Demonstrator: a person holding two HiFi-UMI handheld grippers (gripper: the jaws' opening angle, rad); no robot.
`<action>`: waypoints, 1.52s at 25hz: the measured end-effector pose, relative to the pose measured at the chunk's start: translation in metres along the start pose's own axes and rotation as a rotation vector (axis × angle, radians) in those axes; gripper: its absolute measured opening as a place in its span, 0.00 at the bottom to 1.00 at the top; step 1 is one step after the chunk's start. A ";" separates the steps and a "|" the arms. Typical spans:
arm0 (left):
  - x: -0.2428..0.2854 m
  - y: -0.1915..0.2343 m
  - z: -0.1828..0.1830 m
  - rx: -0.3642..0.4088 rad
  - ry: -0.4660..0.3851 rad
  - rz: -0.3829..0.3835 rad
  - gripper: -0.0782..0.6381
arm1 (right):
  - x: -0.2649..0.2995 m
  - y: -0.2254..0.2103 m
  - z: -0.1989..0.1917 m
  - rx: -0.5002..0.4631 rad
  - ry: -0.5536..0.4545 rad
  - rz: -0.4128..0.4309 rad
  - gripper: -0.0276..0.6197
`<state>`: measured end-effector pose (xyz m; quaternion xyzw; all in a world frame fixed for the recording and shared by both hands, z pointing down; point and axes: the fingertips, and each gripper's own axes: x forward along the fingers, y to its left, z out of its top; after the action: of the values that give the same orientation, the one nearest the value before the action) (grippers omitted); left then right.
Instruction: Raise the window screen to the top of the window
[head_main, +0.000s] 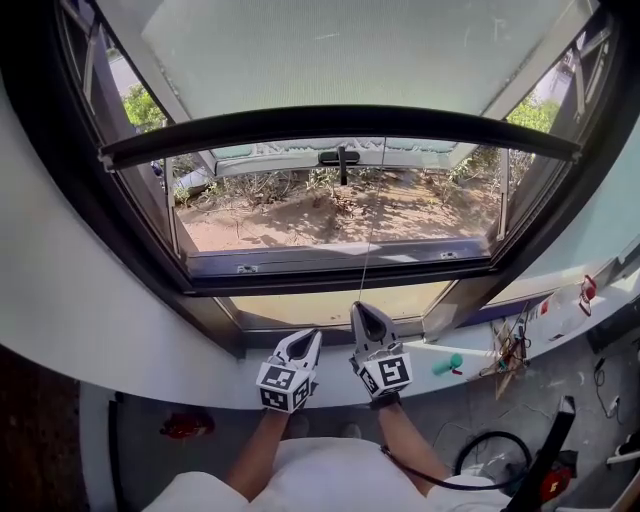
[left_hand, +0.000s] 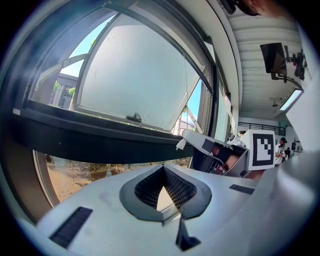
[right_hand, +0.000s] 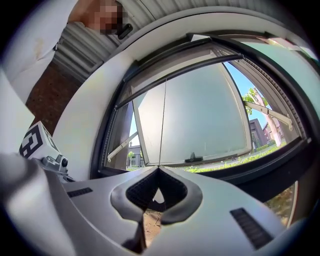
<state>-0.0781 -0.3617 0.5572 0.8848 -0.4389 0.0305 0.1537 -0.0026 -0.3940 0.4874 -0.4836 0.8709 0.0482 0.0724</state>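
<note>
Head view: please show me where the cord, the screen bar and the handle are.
cord (head_main: 369, 230), head view, the middle of its length.
screen bar (head_main: 340, 121), head view, the middle of the dark bar.
handle (head_main: 340, 158), head view, its black crosspiece.

Two hand-held grippers (head_main: 312, 336) (head_main: 361, 309), one screen (head_main: 300, 122), one cord (head_main: 371, 230)

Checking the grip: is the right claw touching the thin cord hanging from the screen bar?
Touching. The right gripper view shows the cord running straight down into the shut tips of the right claw, pinched between them.
</note>
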 end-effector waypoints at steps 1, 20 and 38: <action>-0.001 0.001 0.000 -0.003 0.001 0.002 0.11 | 0.001 0.001 0.005 0.000 -0.013 0.002 0.03; -0.012 -0.025 0.094 0.034 -0.182 -0.058 0.11 | 0.006 -0.003 0.070 -0.040 -0.127 -0.006 0.03; -0.008 -0.035 0.208 0.167 -0.343 -0.068 0.11 | 0.025 -0.006 0.147 -0.082 -0.253 0.007 0.03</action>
<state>-0.0724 -0.3976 0.3493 0.9011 -0.4243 -0.0896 0.0038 0.0009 -0.3950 0.3378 -0.4732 0.8538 0.1447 0.1618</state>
